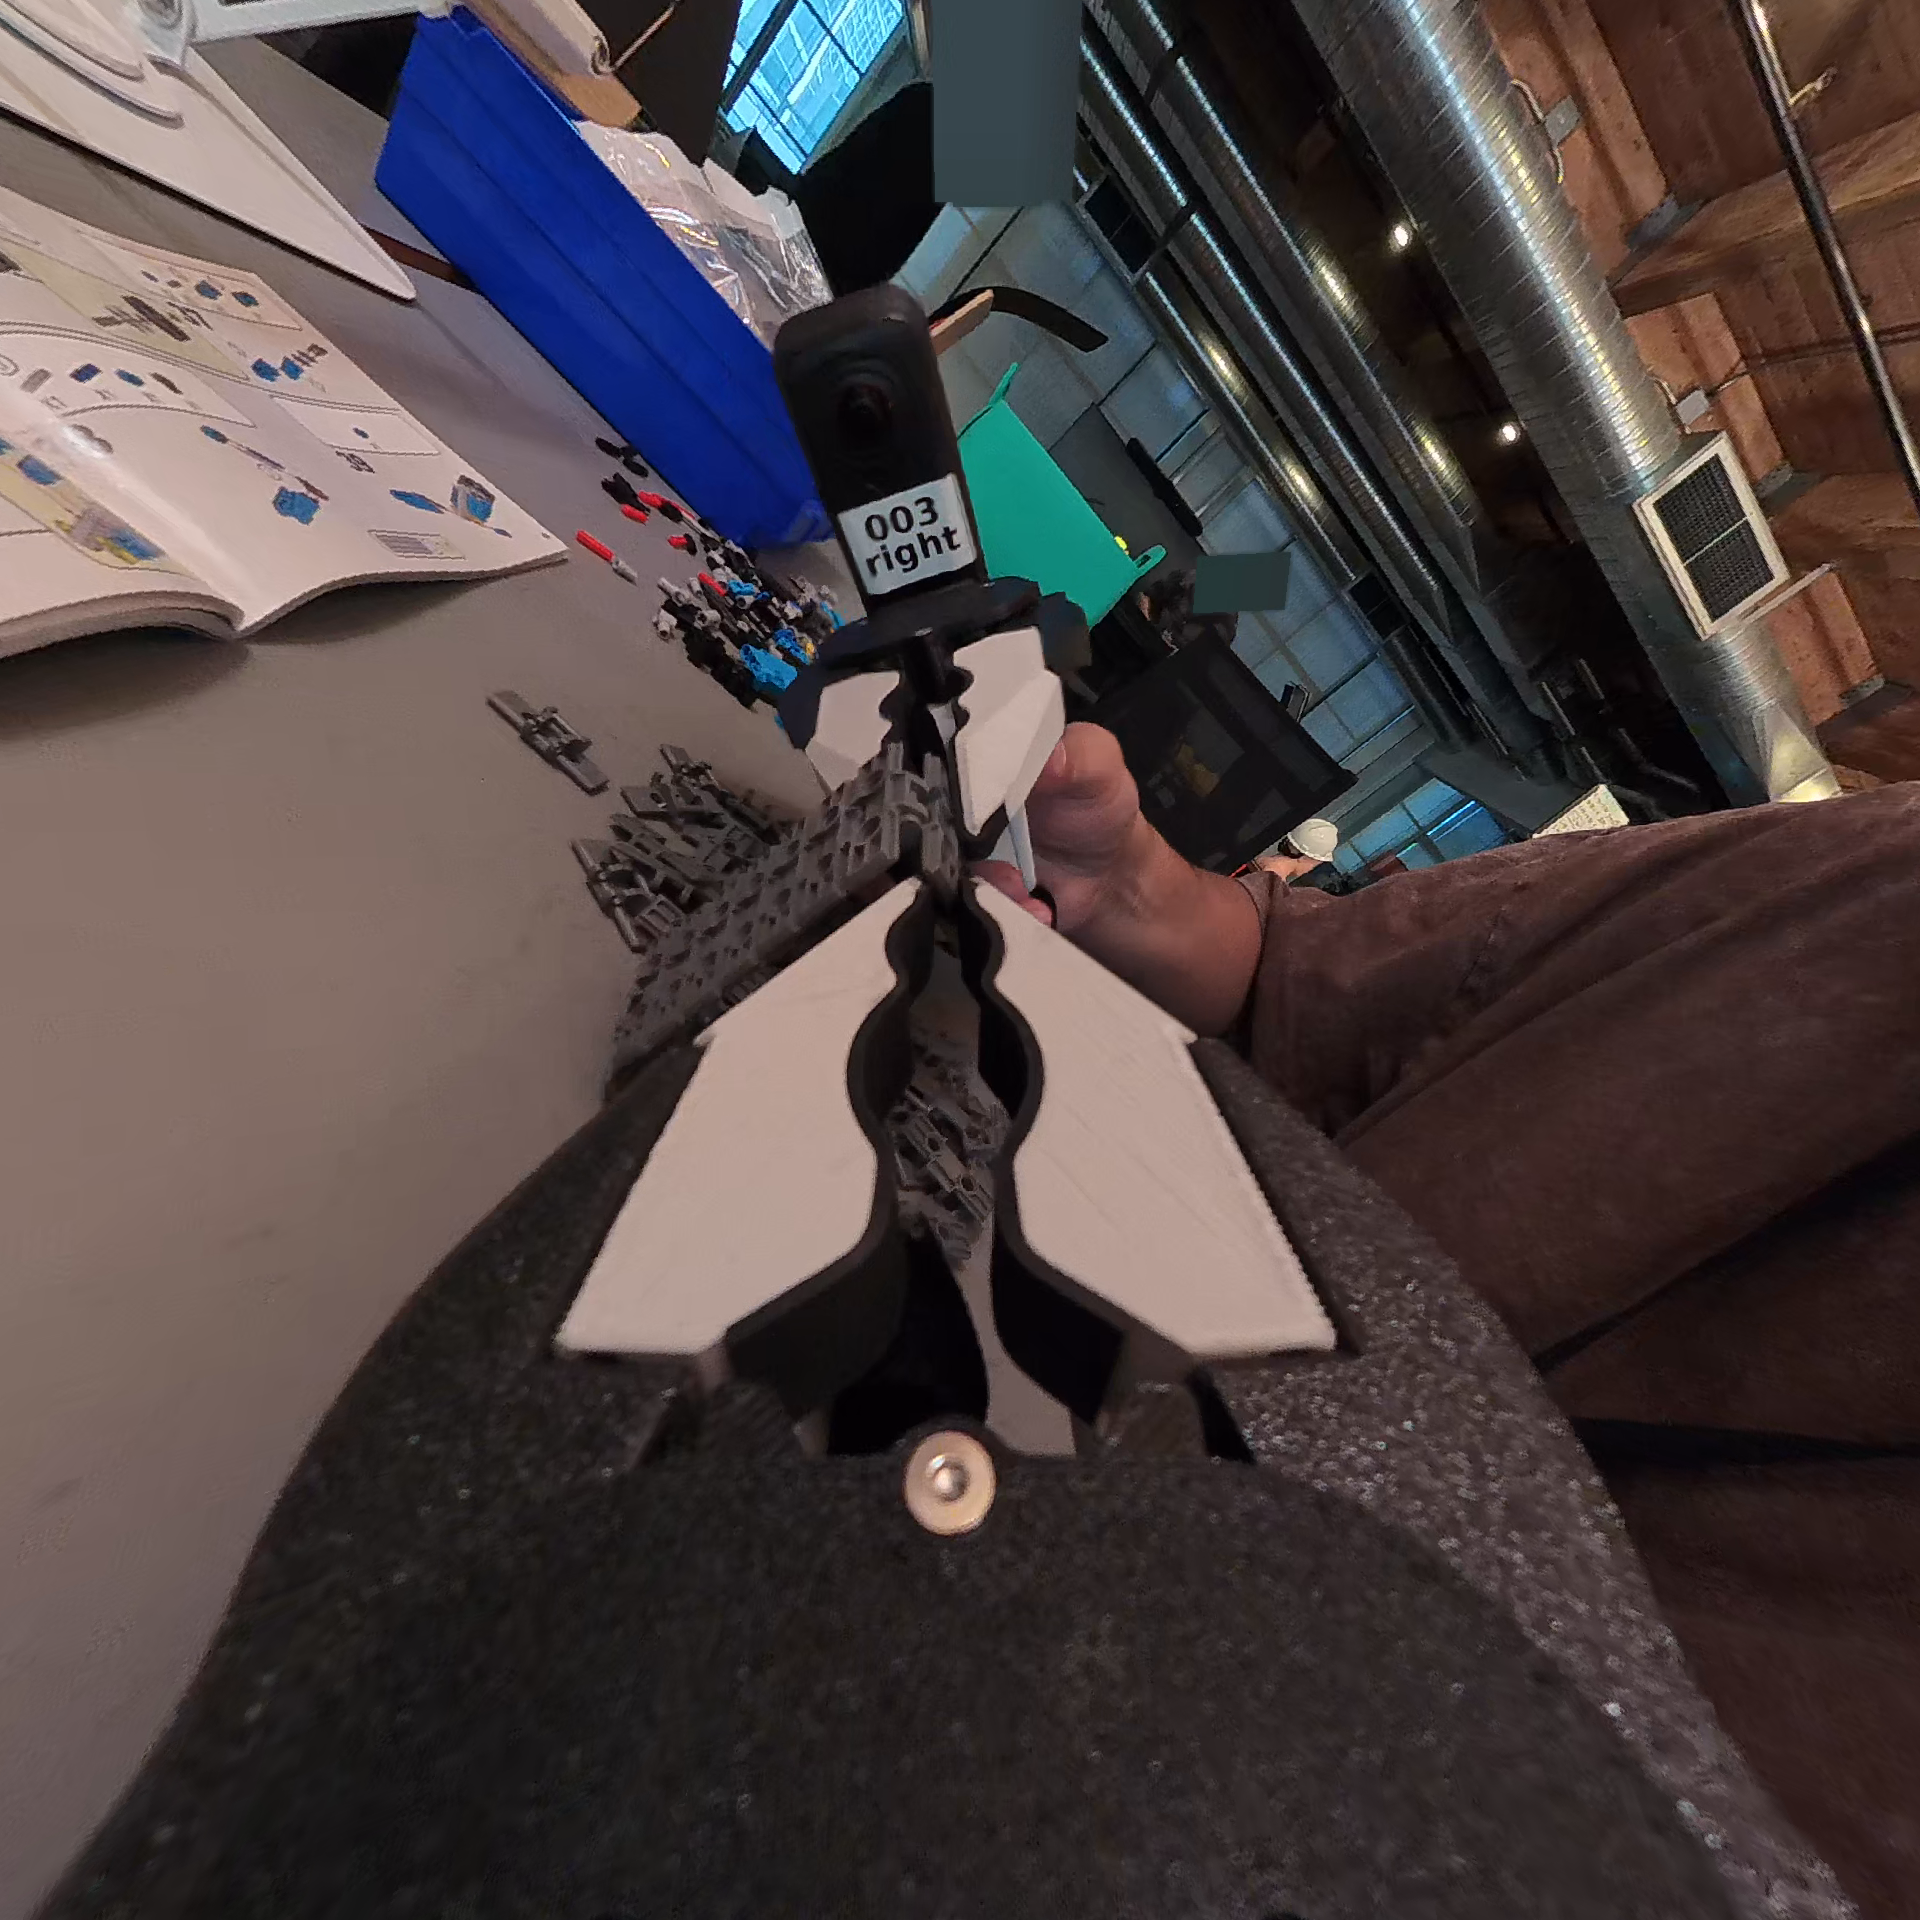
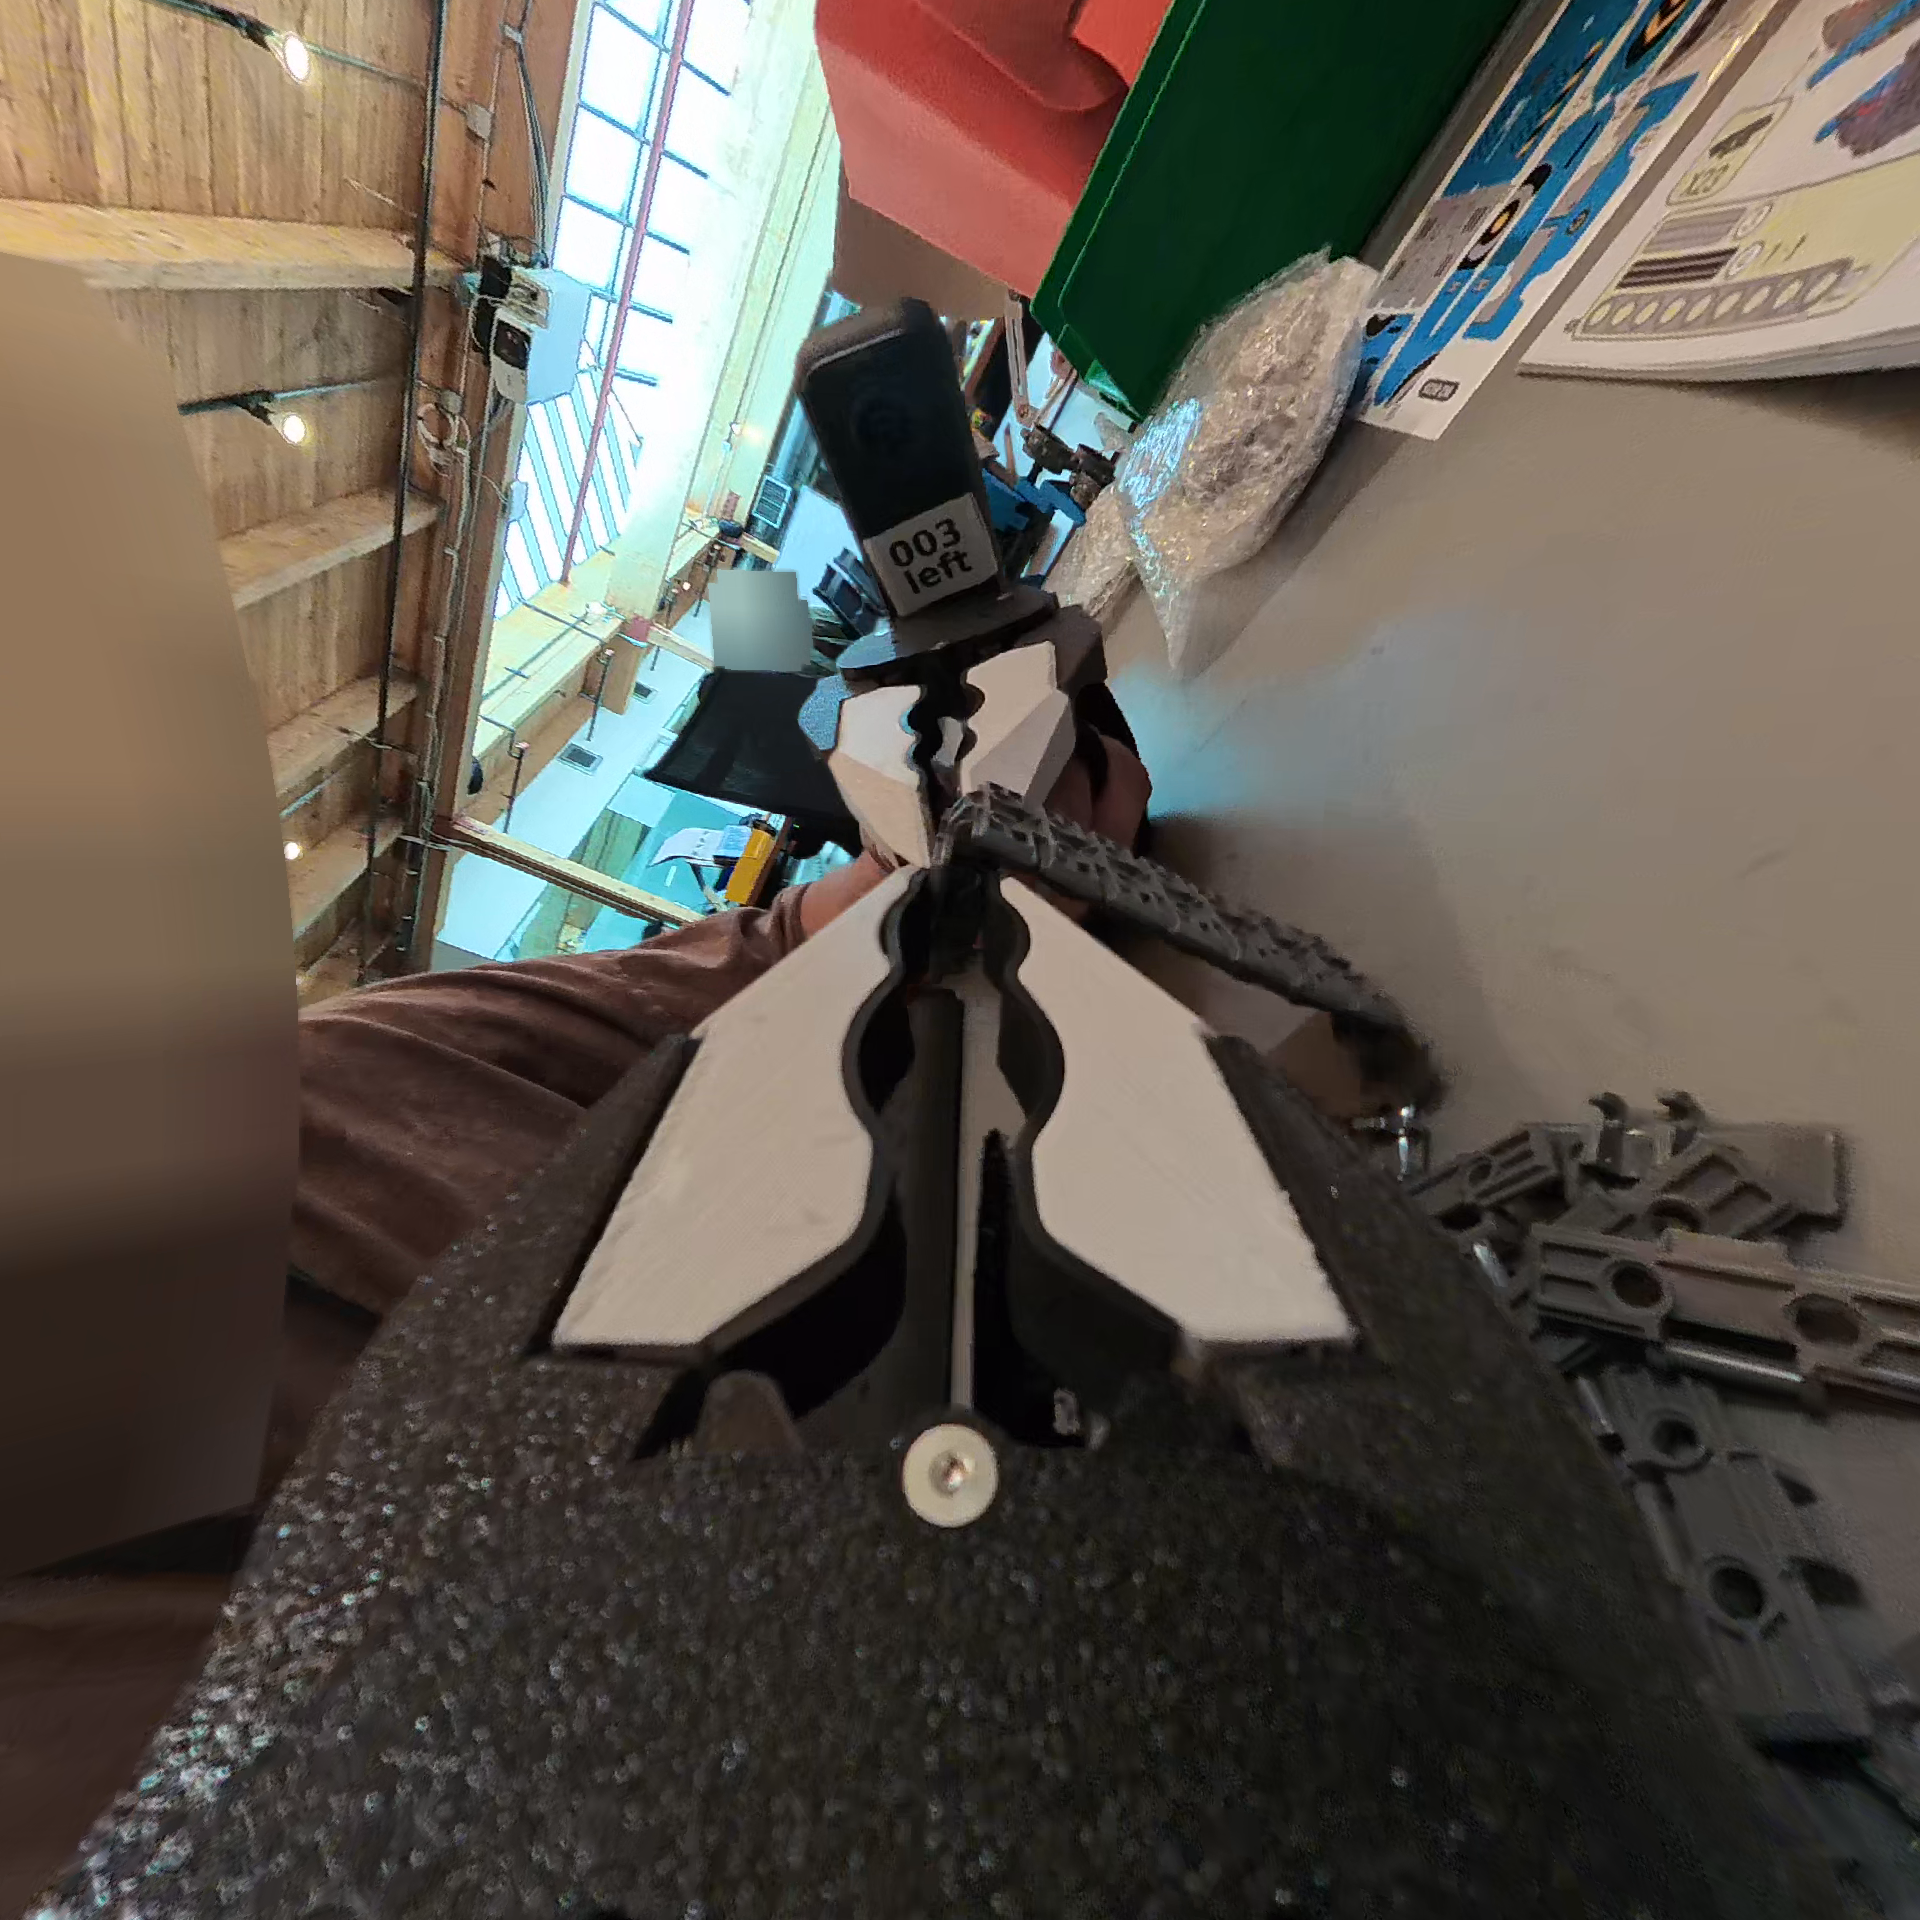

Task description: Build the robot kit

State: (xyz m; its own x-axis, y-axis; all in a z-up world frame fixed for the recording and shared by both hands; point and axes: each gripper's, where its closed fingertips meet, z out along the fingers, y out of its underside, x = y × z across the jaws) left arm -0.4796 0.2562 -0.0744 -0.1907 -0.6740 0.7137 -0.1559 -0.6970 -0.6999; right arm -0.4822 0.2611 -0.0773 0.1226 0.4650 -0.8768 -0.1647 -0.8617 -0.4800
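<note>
A chain of joined grey track links hangs between my two grippers above a grey table. My left gripper is shut on the chain's raised end. My right gripper faces it tip to tip and is shut on the same end. In the right wrist view the right gripper meets the left gripper, and the chain droops away to the table. The exact link each one pinches is hidden between the tips.
Loose grey track links lie under the chain. A pile of small black, blue and red pins sits beyond. An open instruction booklet, a blue bin, a green bin and plastic bags line the table. My two grippers' fingertips are within a few centimetres of each other.
</note>
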